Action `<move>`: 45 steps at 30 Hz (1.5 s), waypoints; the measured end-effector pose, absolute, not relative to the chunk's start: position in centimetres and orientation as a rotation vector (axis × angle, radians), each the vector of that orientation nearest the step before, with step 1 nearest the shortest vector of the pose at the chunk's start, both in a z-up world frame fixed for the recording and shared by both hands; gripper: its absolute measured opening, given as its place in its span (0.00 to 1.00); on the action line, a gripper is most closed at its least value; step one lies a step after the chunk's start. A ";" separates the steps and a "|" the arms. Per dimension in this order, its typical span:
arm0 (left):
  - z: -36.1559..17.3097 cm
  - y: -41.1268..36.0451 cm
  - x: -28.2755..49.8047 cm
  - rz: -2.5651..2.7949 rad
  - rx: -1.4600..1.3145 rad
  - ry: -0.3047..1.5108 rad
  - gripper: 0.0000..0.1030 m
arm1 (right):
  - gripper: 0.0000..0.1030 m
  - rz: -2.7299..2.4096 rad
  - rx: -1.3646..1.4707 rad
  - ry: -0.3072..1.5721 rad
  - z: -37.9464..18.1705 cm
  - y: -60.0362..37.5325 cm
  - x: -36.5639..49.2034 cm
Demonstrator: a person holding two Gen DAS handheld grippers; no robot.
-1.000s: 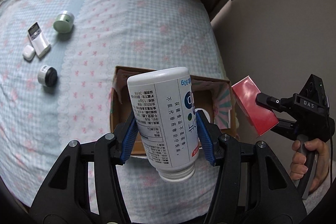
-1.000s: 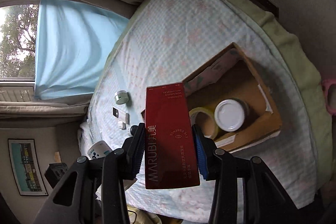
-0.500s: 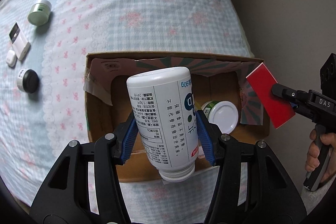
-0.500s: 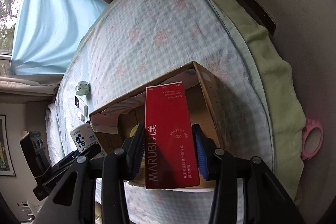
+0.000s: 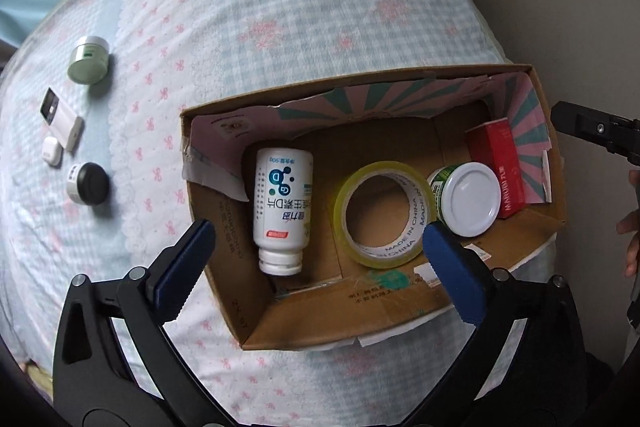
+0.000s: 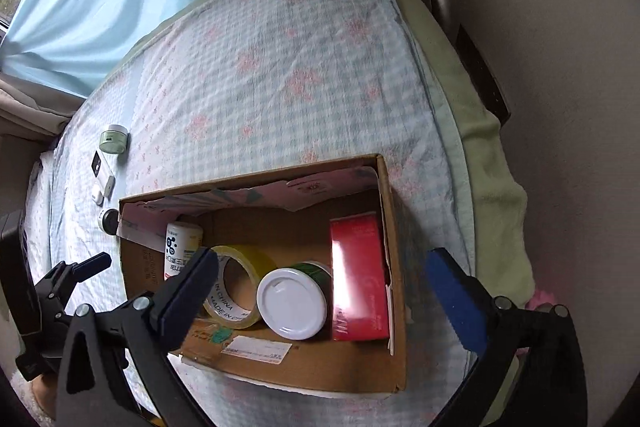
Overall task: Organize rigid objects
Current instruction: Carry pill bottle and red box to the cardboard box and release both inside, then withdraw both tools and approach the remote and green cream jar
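Both grippers hung over the cardboard box point(image 5: 256, 323), w/ jaws that had just been opening and nothing between them: left gripper point(image 5: 318, 255) spread wide & released, right gripper point(image 6: 324, 279) the same. White bottle point(image 5: 282, 207) lay on its side at the box's left end, cap toward the near wall, long axis running near-to-far. Red carton point(image 6: 358, 279) lay flat along the right wall, long axis also near-to-far. Tape roll point(image 5: 382, 213) & white-lidded jar point(image 5: 472, 203) sat between them.

Judgement: the coming move turns on the loose items on the bed point(image 5: 280, 7), all off past the box's left wall toward the bed's left edge: green jar point(image 5: 89, 59), white remote point(image 5: 60, 119), small white case point(image 5: 52, 149), black-capped jar point(image 5: 89, 183). Left gripper looked nearer; black-capped jar closest to the box. Remote's long axis ran diagonal.

Hard to tell: what the small white case is; the remote's face. Bottle half hidden behind a finger in right view; the person's fingers cut off at the frame's right edge.
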State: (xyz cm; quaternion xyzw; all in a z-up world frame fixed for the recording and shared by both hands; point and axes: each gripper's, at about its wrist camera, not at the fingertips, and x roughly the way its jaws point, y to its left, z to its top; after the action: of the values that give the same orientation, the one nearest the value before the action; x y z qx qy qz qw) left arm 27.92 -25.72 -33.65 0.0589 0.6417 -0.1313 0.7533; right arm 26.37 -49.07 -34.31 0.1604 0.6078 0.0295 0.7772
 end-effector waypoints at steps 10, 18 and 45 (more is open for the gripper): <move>-31.4 -24.0 25.4 -0.277 0.071 1.384 1.00 | 1.00 0.071 0.308 1.262 -32.3 -47.3 24.8; -26.3 -21.3 23.2 -0.258 0.035 1.305 1.00 | 1.00 0.076 0.319 1.215 -28.0 -46.0 23.2; -16.5 4.8 13.8 -0.083 -0.085 1.120 1.00 | 1.00 0.202 0.088 1.024 -15.3 -24.7 19.2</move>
State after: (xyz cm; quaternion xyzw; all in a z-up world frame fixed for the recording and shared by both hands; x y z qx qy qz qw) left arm 13.80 4.84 -16.47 -0.0404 0.5310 -0.0393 0.8455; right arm 19.17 -24.70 -15.34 0.0420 0.4889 0.0966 0.8659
